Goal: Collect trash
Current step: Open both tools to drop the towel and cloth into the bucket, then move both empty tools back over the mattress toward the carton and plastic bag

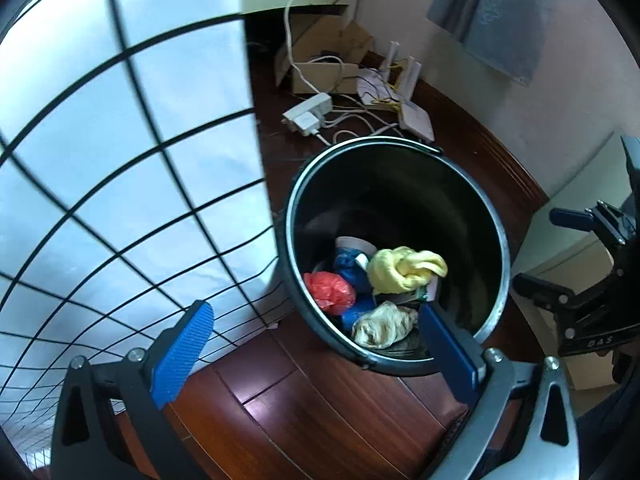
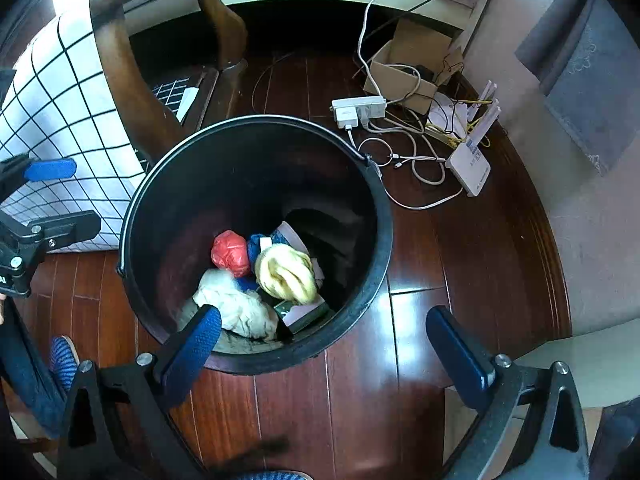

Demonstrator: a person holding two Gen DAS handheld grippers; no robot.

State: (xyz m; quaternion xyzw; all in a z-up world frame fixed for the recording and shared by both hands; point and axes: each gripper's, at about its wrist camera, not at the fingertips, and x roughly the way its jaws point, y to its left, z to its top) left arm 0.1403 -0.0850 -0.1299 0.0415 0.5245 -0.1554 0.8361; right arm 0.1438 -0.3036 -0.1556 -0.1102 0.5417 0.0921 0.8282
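A black trash bucket [image 1: 496,248] stands on the dark wooden floor and also shows in the right wrist view [image 2: 380,216]. Inside lie a yellow crumpled wad [image 1: 404,270] [image 2: 286,274], a red plastic wad [image 1: 330,292] [image 2: 230,254], a pale crumpled wad [image 1: 382,326] [image 2: 236,304], blue scraps and a paper cup. My left gripper [image 1: 316,326] is open and empty above the bucket's near rim. My right gripper [image 2: 324,326] is open and empty above the bucket's near rim. The right gripper shows at the right edge of the left wrist view [image 1: 592,276].
A white checked cloth [image 1: 120,168] hangs left of the bucket. Behind the bucket lie a power strip [image 2: 358,110], tangled cables, a white router [image 2: 470,164] and a cardboard box [image 2: 408,68]. A wooden chair leg [image 2: 132,92] stands at the bucket's left. A pale wall runs along the right.
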